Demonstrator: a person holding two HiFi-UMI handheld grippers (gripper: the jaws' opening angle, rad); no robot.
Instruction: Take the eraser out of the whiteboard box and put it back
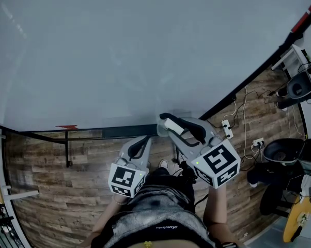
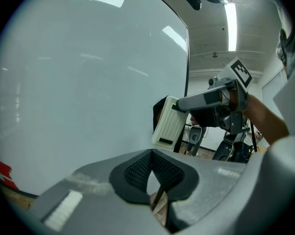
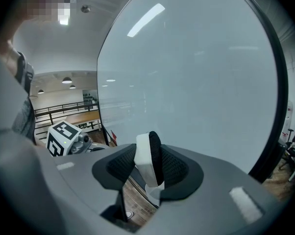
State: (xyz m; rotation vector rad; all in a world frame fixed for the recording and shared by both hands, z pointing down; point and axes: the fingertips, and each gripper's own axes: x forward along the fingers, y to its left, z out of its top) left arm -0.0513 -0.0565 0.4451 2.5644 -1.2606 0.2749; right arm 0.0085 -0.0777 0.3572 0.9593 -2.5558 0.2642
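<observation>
Your right gripper [image 1: 169, 122]: jaws hold the eraser [image 3: 146, 161], picture middle | left gripper [image 1: 143, 140]: jaws shut, empty | step: eraser looks out | next: set it back in its box

White-and-black eraser [image 3: 145, 163], pale grey whiteboard [image 1: 119, 50], brown wood-grain floor [image 1: 52, 190]

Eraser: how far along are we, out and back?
Done: the eraser is out, clamped in the right gripper in front of the whiteboard. The left gripper is shut and empty. Left: putting it back in its box, which I cannot pick out here.
</observation>
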